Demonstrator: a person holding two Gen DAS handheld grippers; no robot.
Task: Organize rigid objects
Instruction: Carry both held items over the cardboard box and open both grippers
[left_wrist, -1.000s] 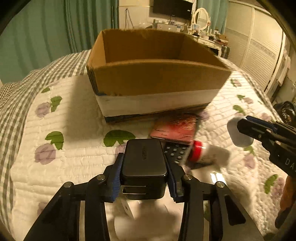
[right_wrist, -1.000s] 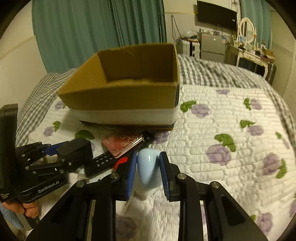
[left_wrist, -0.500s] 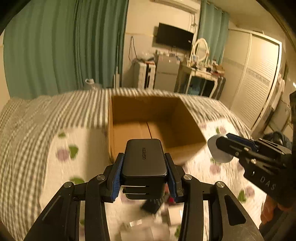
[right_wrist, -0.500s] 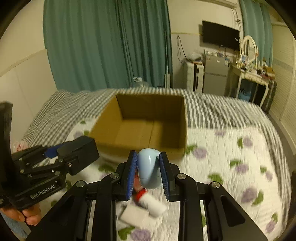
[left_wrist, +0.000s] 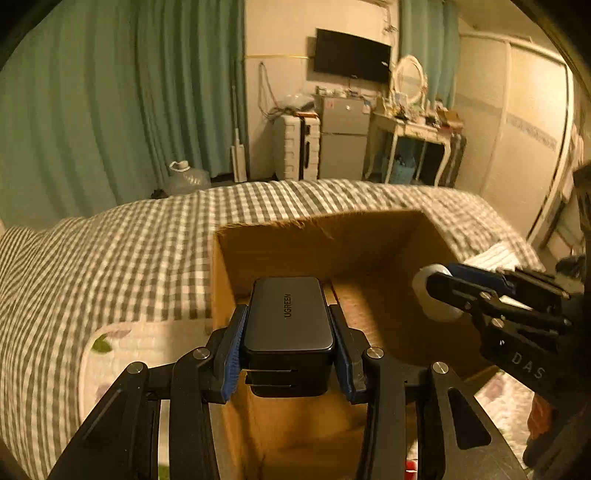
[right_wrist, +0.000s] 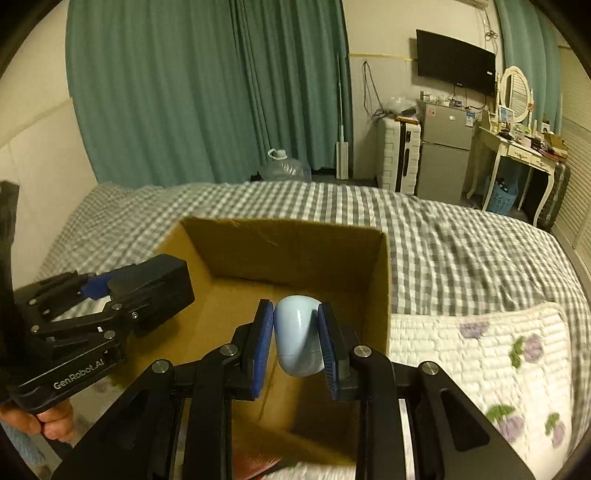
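My left gripper (left_wrist: 288, 332) is shut on a black UGREEN charger (left_wrist: 289, 317) and holds it above the open cardboard box (left_wrist: 258, 240), near the box's left wall. My right gripper (right_wrist: 295, 332) is shut on a pale blue rounded object (right_wrist: 298, 334) and holds it over the same box (right_wrist: 295, 236), toward its right side. Each gripper shows in the other's view: the right one (left_wrist: 443, 291) at the right, the left one (right_wrist: 122, 291) at the left. The box floor looks bare.
The box stands on a bed with a grey checked cover (left_wrist: 110, 258) and a white floral quilt (right_wrist: 480, 350). A red item (right_wrist: 255, 467) peeks out in front of the box. Green curtains, a small fridge and a dressing table stand behind the bed.
Both grippers rose from the quilt with their objects and moved forward over the open box. The loose items on the quilt dropped out of view below.
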